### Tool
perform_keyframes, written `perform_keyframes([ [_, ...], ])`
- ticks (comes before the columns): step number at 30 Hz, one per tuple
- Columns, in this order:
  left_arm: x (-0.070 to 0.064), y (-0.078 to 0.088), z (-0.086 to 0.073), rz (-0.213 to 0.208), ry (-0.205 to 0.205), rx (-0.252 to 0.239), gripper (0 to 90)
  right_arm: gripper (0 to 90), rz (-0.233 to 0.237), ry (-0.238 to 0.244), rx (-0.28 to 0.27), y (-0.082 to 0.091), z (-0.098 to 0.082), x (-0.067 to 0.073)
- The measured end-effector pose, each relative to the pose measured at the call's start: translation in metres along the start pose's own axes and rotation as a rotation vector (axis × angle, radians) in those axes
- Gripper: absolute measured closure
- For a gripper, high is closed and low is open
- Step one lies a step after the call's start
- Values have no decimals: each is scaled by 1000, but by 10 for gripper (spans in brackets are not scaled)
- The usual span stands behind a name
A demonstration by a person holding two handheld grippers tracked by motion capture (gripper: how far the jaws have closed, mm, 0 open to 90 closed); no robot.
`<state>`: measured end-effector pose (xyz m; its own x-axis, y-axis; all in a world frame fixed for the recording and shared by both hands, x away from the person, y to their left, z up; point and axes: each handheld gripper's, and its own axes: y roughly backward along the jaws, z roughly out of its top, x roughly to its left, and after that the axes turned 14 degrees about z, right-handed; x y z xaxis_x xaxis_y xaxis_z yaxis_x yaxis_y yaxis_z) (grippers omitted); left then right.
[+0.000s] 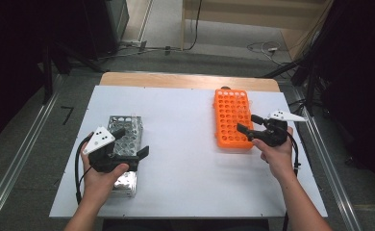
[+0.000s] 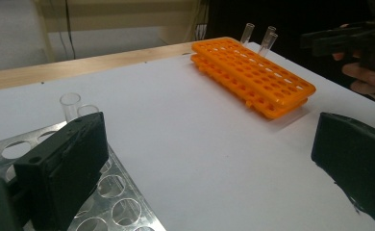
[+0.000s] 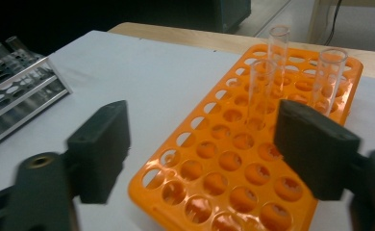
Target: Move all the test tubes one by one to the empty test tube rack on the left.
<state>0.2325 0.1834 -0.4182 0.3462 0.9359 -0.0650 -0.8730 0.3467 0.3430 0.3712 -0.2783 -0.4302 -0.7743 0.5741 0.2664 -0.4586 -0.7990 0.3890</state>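
White worktop (image 1: 185, 159) under dim light, dark floor all round, a bare wooden strip along its far edge. My left gripper (image 1: 133, 142) has its fingers (image 2: 63, 168) spread as wide as they go, nothing between them, poised over the near end of the metal rack (image 1: 126, 131), where two glass tubes (image 2: 71, 106) stand just past my left finger. My right gripper (image 1: 246, 124) also has its fingers (image 3: 101, 144) apart with nothing gripped, hanging over the near right part of the orange rack (image 1: 232, 118). Three clear tubes (image 3: 330, 79) stand upright in holes toward that rack's far end, beyond my right fingers; the metal rack sits well apart from the orange one, across the worktop on its left.

I judge those tubes light, stiff, smooth and brittle: thin glass that will slip under a loose pinch and crack under a hard one. I would take one on its upper wall, just below the rim and above the orange rack's top plate, fingers square to it, then lift straight up so it does not bind in its hole.
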Motion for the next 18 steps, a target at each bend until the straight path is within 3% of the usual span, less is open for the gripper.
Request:
perform_keyframes([
  [6, 0, 1, 0, -5, 3, -2, 0, 407, -59, -37, 19, -14, 5, -21],
  [10, 1, 0, 0, -3, 5, -2, 0, 475, -102, -28, 51, -26, 7, -31],
  [18, 1, -1, -1, -4, 5, 4, 0, 568, -114, -19, 126, -48, 11, -43],
])
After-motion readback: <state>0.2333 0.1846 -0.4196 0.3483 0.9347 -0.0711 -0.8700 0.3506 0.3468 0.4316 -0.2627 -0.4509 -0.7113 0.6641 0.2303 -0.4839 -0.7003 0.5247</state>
